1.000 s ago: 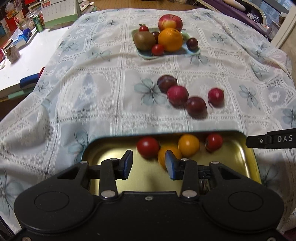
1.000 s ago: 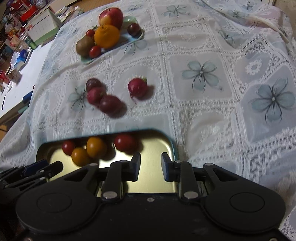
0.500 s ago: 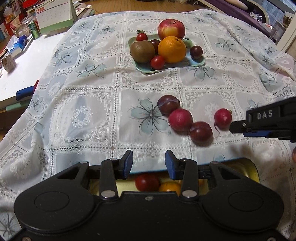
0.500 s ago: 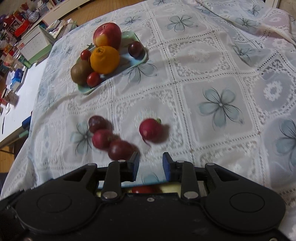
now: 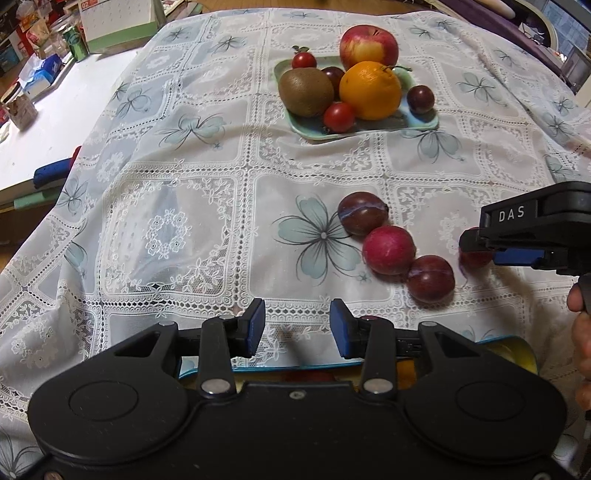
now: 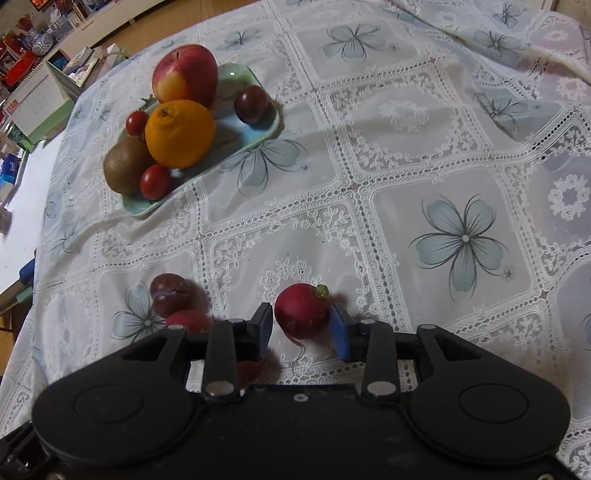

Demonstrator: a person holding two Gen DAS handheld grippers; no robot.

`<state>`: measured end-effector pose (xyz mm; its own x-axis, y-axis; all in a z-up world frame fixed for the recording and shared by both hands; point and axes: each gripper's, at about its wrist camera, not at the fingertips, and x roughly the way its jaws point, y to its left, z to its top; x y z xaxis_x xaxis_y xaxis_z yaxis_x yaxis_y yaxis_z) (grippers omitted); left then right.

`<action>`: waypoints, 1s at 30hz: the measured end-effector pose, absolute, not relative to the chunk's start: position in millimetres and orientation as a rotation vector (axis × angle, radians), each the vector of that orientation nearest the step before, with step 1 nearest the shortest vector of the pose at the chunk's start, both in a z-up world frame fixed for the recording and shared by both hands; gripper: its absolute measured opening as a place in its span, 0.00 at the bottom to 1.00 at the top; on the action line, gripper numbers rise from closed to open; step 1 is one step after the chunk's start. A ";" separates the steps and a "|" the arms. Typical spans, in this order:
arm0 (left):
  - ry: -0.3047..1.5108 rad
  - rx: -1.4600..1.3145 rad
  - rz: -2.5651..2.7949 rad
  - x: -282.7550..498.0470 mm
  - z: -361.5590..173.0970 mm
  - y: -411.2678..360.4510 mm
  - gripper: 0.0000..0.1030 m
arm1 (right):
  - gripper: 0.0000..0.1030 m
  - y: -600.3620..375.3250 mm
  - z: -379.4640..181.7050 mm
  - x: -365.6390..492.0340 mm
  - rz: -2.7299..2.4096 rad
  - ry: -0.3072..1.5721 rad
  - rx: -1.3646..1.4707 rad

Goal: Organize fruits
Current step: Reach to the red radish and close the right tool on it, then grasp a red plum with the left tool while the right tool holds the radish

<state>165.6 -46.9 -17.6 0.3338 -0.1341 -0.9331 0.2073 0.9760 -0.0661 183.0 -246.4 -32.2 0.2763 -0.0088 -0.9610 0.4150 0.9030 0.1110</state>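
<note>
On the green plate (image 5: 424, 123) sat one apple (image 5: 368, 44), one orange (image 5: 370, 90), one kiwi (image 5: 306, 91), two cherry tomatoes (image 5: 339, 117) and two dark plums (image 5: 420, 98). Loose on the lace tablecloth (image 5: 177, 229) lay three plums (image 5: 362, 218) and one radish (image 6: 303, 310).

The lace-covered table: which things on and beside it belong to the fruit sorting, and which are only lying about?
Job:
red radish with green stub between the open right gripper
three loose dark plums
pale green fruit plate
gold metal tray

Lying about:
desk calendar
green can
</note>
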 end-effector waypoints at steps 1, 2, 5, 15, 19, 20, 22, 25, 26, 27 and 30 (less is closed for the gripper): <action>1.212 0.068 -0.221 166.3 -18.6 -46.4 0.47 | 0.39 -245.5 -33.5 183.9 -0.295 1.263 0.368; 1.214 0.068 -0.218 166.5 -19.1 -46.0 0.47 | 0.40 -244.5 -35.1 185.1 -0.296 1.262 0.363; 1.215 0.069 -0.211 168.0 -20.2 -44.9 0.47 | 0.40 -243.1 -41.8 190.2 -0.300 1.277 0.353; 1.205 0.059 -0.220 176.5 -14.4 -53.6 0.47 | 0.36 -247.7 -41.1 186.9 -0.301 1.246 0.350; 1.198 0.046 -0.241 182.5 -9.2 -66.7 0.47 | 0.36 -258.7 -30.0 177.0 -0.292 1.210 0.367; 1.198 0.043 -0.247 184.3 -8.8 -70.6 0.47 | 0.36 -262.4 -27.7 173.5 -0.290 1.202 0.373; 1.202 0.039 -0.256 187.4 -8.6 -79.3 0.47 | 0.36 -269.5 -24.6 166.7 -0.289 1.189 0.382; 1.206 0.045 -0.268 190.3 -10.9 -94.0 0.47 | 0.36 -279.2 -21.6 153.9 -0.307 1.153 0.381; 1.204 0.052 -0.271 190.7 -11.8 -99.0 0.47 | 0.36 -282.1 -20.6 149.3 -0.314 1.136 0.375; 1.202 0.059 -0.274 191.1 -13.2 -103.7 0.47 | 0.36 -284.3 -20.1 145.5 -0.322 1.118 0.368; 1.205 0.079 -0.283 192.0 -18.1 -117.0 0.47 | 0.36 -291.8 -17.8 134.4 -0.347 1.043 0.355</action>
<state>192.0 -117.0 -18.1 0.3271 -0.1746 -0.9287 0.2577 0.9620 -0.0900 134.4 -291.8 -17.8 0.4597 -0.1098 -0.8812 0.4403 0.8899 0.1189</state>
